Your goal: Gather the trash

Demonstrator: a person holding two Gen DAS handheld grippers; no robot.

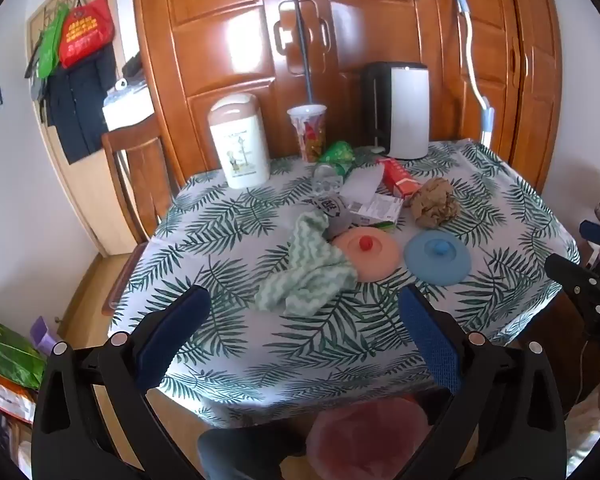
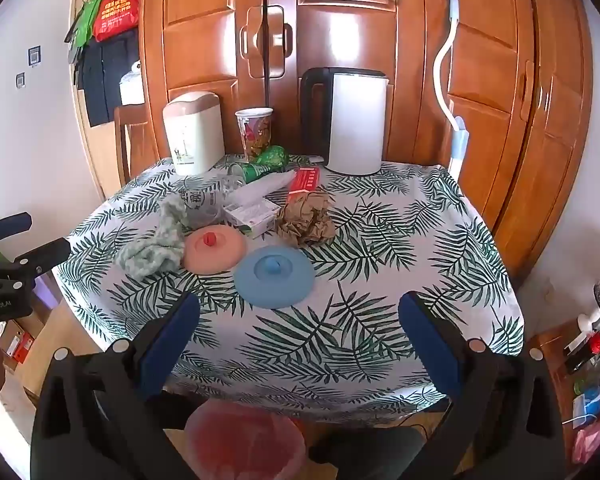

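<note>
A glossy wooden wardrobe (image 2: 380, 40) stands beyond the fingers. A chair (image 1: 140, 176) and white wall (image 1: 12, 200) lie to their left, above wood floor (image 1: 88, 292).

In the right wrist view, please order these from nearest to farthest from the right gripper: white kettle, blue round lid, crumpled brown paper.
From the right gripper:
1. Blue round lid, just ahead, slightly left.
2. Crumpled brown paper, mid-table, behind the lid.
3. White kettle, at the table's far edge.
</note>
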